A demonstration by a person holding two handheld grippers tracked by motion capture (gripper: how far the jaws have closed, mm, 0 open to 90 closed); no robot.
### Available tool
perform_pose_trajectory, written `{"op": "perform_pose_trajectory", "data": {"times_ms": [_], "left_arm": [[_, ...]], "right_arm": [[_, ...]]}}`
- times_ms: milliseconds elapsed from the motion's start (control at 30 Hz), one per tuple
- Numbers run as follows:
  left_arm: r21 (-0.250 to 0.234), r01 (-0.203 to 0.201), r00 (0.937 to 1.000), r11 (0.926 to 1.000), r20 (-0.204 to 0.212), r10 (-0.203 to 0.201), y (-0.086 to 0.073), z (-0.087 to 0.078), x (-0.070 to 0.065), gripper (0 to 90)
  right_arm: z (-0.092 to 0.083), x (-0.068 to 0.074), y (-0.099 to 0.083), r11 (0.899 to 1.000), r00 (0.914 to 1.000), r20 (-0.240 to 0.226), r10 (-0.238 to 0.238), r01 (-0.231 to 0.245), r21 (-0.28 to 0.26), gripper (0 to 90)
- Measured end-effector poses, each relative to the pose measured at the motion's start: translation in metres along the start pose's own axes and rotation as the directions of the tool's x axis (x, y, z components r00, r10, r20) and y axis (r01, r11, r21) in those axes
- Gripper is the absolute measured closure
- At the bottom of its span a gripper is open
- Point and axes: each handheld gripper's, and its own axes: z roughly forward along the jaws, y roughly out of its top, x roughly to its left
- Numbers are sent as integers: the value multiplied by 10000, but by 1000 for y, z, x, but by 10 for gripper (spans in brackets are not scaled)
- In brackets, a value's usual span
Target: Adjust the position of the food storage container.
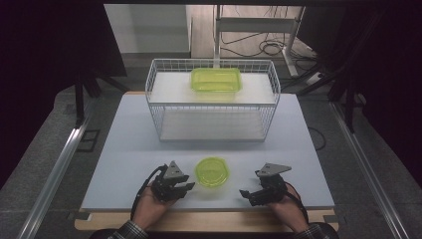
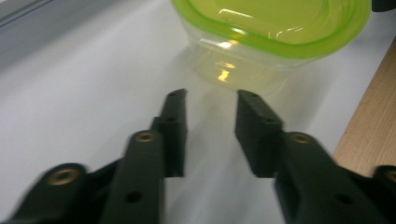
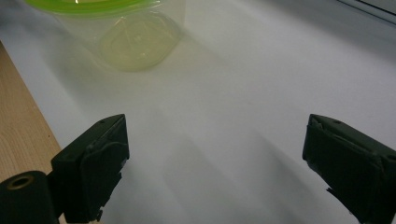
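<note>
Your left gripper's (image 1: pixel 185 188) fingers (image 2: pixel 173 128) are standing partly apart and grasping nothing; the round green container (image 1: pixel 212 171) is sitting just beyond their tips, untouched, probably so you can line up on its wall before closing. Your right gripper (image 1: pixel 245 194) is holding its fingers (image 3: pixel 100 161) released, spread wide over bare table (image 1: pixel 124 149), well off to the container's other side, seemingly waiting in reserve. The container is resting upright, lidded, near the middle of the table's near edge, between both grippers. Toward the far edge, a white wire basket (image 1: pixel 157 94) is carrying a rectangular green container (image 1: pixel 216 79) on its upper shelf, likely the round one's destination too.
</note>
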Motion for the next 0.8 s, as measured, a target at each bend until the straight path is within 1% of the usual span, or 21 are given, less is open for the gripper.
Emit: {"op": "perform_pose_trajectory", "data": {"times_ms": [100, 200, 233, 267, 300, 367, 433, 567, 600, 800], "left_arm": [[-211, 121, 9997, 9997, -219, -125, -5, -6, -2, 438], [-339, 255, 9991, 9991, -343, -266, -11, -10, -5, 333], [-316, 189, 9986, 9993, -495, -204, -13, -12, -7, 292], [-298, 100, 9979, 9995, -633, -119, -15, -13, -10, 230], [-279, 34, 9969, 9996, -783, -56, -16, -15, -11, 196], [-248, -104, 9964, 9996, -845, 82, -19, -18, -14, 166], [-306, -94, 9959, 9995, -907, 66, -22, -20, -15, 97], [-267, -393, 9900, 9989, -1368, 353, -27, -22, -16, 38], [-246, -464, 9890, 9986, -1417, 425, -28, -22, -16, 36], [-307, -497, 9866, 9983, -1571, 443, -29, -22, -14, 20]], "right_arm": [[0, 0, 0, 10000, 10000, -24, 20, -20, -10, 75], [0, 0, 0, 10000, 10000, -48, 40, -40, -15, 75], [0, 0, 0, 10000, 10000, -50, 37, -37, -12, 75], [0, 0, 0, 10000, 10000, -56, 29, -29, -12, 75], [0, 0, 0, 10000, 10000, -63, 26, -26, -13, 75], [0, 0, 0, 10000, 10000, -75, -10, 10, -8, 75], [0, 0, 0, 10000, 10000, -90, -15, 15, -3, 75], [1, 0, 0, 10000, 9999, -120, 6, -5, 29, 75], [1, 0, -1, 10000, 9999, -129, 0, 0, 35, 75], [2, 0, -1, 10000, 9998, -218, -26, 28, 52, 74]]}}
